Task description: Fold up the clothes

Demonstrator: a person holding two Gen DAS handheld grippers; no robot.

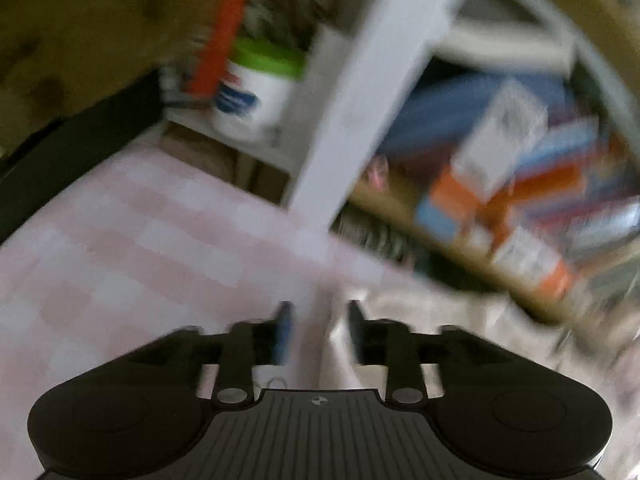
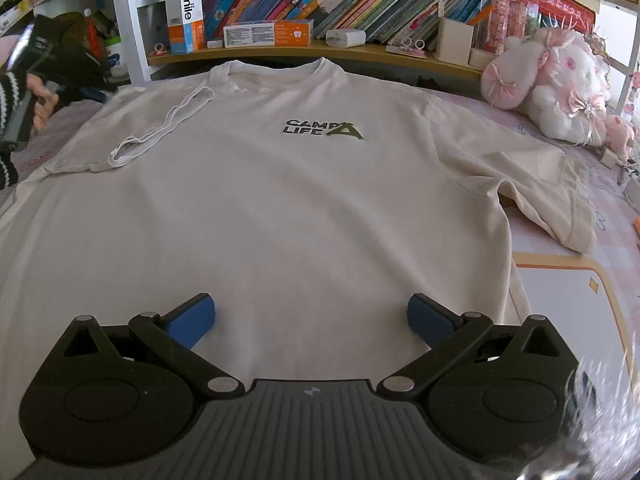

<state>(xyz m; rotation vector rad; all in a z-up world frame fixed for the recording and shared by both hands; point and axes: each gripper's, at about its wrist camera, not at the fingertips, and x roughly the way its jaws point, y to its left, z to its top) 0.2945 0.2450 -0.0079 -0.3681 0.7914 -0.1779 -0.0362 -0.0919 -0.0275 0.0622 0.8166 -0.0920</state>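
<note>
The whole left wrist view is smeared by motion blur, so the boxes on the shelf (image 1: 500,200) cannot be read. In the right wrist view, the T-shirt (image 2: 260,208) runs off the left edge, its hem hidden behind the right gripper (image 2: 311,316). The left gripper (image 2: 24,92) is cut off at the left edge, its fingers out of sight there.

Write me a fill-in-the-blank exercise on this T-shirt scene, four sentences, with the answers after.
1. The T-shirt lies spread flat with its printed logo facing ____.
2. The logo reads CAMP ____.
3. The right gripper hovers over the shirt's lower part with its jaws ____.
4. The plush toy beside the far sleeve is white and ____.

Missing words: up; LIFE; open; pink
</note>
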